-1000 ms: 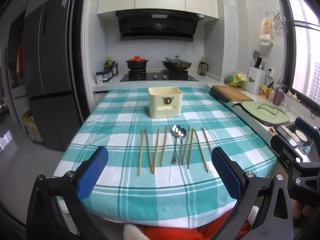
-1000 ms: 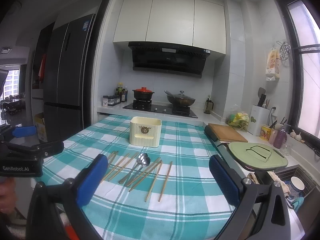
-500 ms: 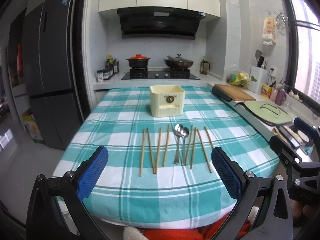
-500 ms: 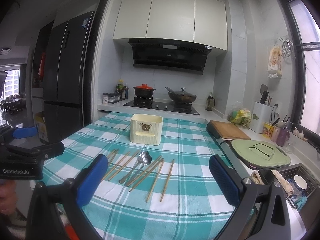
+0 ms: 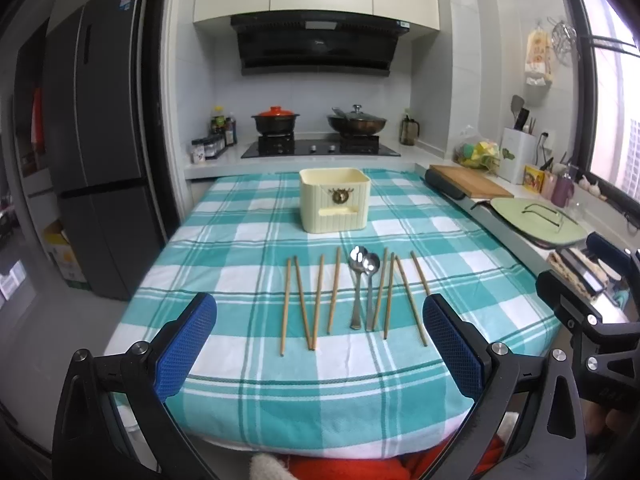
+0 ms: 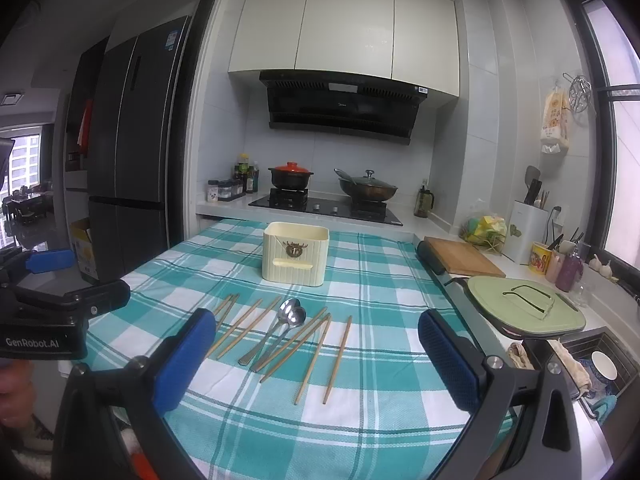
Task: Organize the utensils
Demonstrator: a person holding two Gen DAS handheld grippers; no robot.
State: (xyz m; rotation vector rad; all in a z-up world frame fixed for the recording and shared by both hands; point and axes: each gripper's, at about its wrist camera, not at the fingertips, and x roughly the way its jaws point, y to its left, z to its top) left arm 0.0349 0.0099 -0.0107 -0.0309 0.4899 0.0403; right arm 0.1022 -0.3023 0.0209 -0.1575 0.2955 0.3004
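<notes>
So both grippers are hanging over the near edge of the table, not touching anything. The left gripper point(image 5: 319, 344) has its blue pads spread wide apart with nothing between them, and the right gripper point(image 6: 312, 356) is the same, jaws wide and empty. On the teal and white checked tablecloth point(image 5: 248, 248) there's a row of utensils laid out roughly parallel, pointing away from the person: wooden chopsticks point(image 5: 318, 302) on the left side of the row, then two metal spoons point(image 5: 362, 284) lying side by side with their bowls touching at the far end, then more chopsticks on the right, a couple of them slanting and crossing close to each other. A bit further back, past the spoon bowls and apart from the row, sits a cream utensil holder point(image 5: 334, 204), upright, open top, with a little deer badge on the front; I can't see inside it from here. From the right wrist view the same row sits between the pads, spoons point(image 6: 286, 324) in the middle, holder point(image 6: 295, 256) behind. Off to the right along the counter there's a wooden cutting board point(image 5: 470, 181) and a pale green lid point(image 5: 536, 226) with a wire handle. At the back, a stove point(image 5: 320, 147) with a red-lidded pot and a wok on it, and a dark fridge point(image 5: 100, 132) on the left.
</notes>
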